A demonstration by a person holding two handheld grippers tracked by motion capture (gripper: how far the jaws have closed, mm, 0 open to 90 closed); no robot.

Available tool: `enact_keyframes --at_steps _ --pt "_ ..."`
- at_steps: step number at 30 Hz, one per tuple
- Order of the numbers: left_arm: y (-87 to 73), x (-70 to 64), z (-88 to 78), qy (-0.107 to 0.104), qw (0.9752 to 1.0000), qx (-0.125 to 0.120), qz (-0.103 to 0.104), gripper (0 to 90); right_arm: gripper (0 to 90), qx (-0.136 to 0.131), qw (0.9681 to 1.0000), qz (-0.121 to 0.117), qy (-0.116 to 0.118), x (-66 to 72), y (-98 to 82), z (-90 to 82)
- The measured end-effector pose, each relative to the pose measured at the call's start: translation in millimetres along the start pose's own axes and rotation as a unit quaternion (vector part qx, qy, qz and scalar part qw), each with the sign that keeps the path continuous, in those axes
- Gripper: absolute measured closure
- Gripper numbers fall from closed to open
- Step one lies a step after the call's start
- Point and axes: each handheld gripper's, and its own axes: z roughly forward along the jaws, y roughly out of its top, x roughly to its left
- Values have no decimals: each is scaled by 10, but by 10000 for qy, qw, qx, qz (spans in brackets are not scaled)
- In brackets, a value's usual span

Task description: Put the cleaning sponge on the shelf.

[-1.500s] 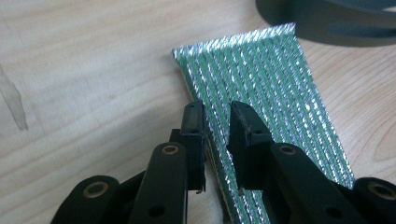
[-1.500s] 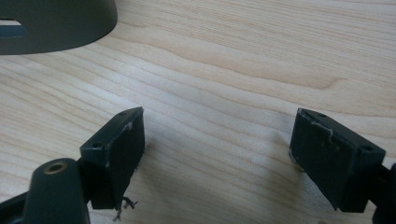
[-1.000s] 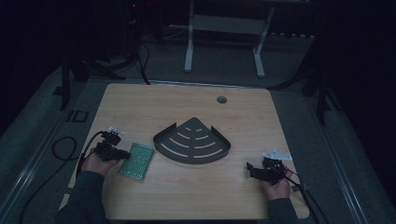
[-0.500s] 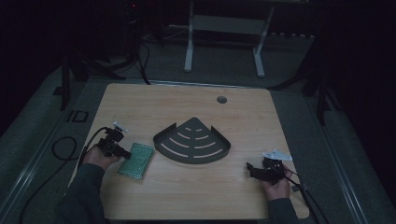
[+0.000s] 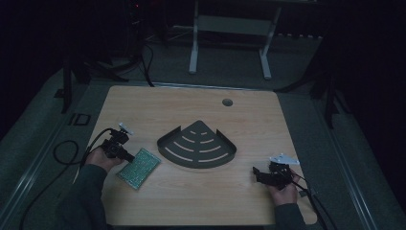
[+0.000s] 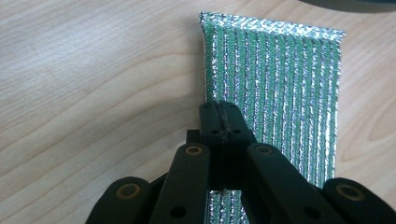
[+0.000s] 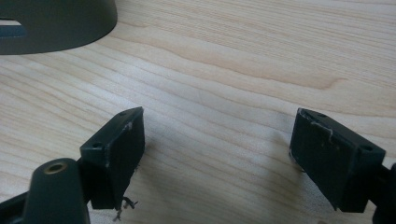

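Green pad (image 6: pixel 275 88) edge pinched, it seems, in left hand-held gripper (image 6: pixel 219 112), jaws just closed

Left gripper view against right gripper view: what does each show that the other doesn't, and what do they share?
The left gripper view shows the green and silver scouring pad lying on the table, with the left gripper shut on its near edge; its jaws have just been closing. The right gripper view shows the right gripper with jaws wide apart, nothing between them, and the curved wall of the dark corner shelf tray at upper left. Both show the light wooden tabletop.
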Motion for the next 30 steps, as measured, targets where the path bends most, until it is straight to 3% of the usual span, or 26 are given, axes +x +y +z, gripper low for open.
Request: enact_keyframes --at_steps 30 --pt "81 -93 -370 63 9992 -221 316 900 176 1 10000 1 0 0 0 0"
